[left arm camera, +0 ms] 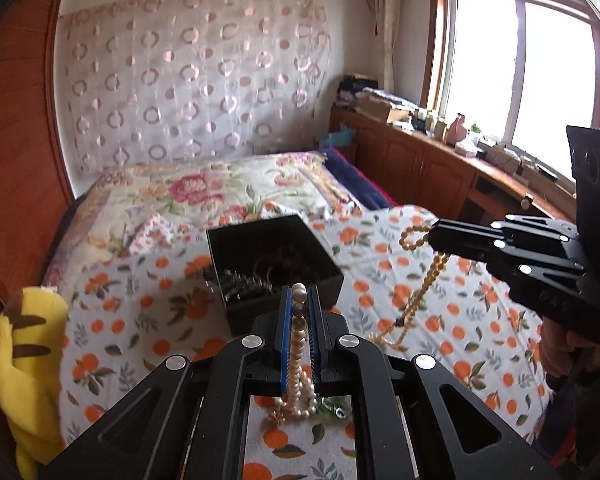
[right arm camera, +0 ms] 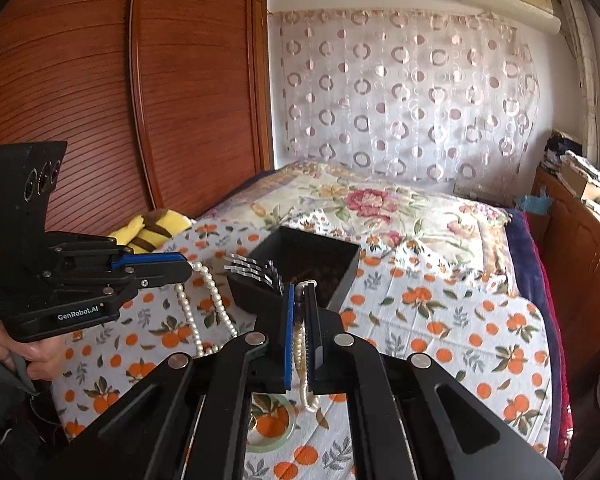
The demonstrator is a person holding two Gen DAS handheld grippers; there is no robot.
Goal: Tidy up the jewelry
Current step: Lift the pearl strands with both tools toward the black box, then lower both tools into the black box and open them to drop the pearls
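Note:
In the left wrist view my left gripper [left arm camera: 299,293] is shut on a white pearl necklace [left arm camera: 299,376], which hangs in loops between the blue pads down to the bedspread. My right gripper [left arm camera: 432,236] comes in from the right, shut on a yellowish bead strand [left arm camera: 420,288] that dangles onto the bed. The right wrist view shows the right gripper [right arm camera: 300,289] pinching that fine bead strand [right arm camera: 300,354], and the left gripper [right arm camera: 188,270] at the left with the pearl necklace [right arm camera: 210,296] hanging from it. An open black box [left arm camera: 320,280] [right arm camera: 346,276] sits just beyond both.
The box holds brown beads and a silver comb-like piece [right arm camera: 256,270]. A green bangle [right arm camera: 270,438] lies on the orange-print bedspread [left arm camera: 440,320] under the right gripper. A yellow plush toy [left arm camera: 24,360] lies at the bed's left edge. A wooden wardrobe [right arm camera: 80,100] stands to the left.

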